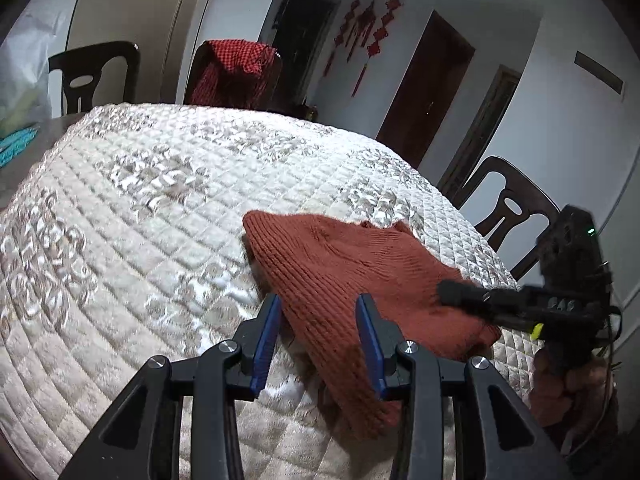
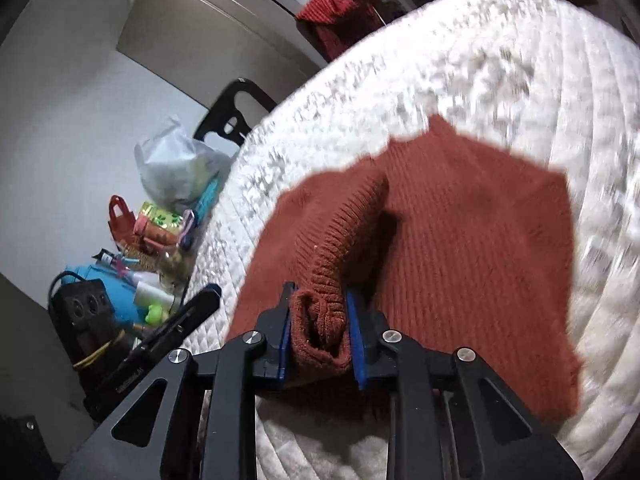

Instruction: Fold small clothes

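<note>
Right tool (image 2: 318, 330) clamps our sweater (image 2: 460, 216) cuff; left tool (image 1: 318, 320) gapes empty. Bunched knit may slip, skewing fold.

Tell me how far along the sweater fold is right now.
Early stage. Done: the rust-red ribbed knit sweater lies spread on the white quilted table cover. In hand: the right hand-held gripper is shut on a bunched sleeve cuff, lifting it over the body; the left hand-held gripper is open at the sweater's edge. Left: laying that sleeve down, then the remaining folds.

White walls (image 1: 560, 92), dark chairs (image 1: 508, 208), perhaps doorways (image 1: 424, 92)
</note>
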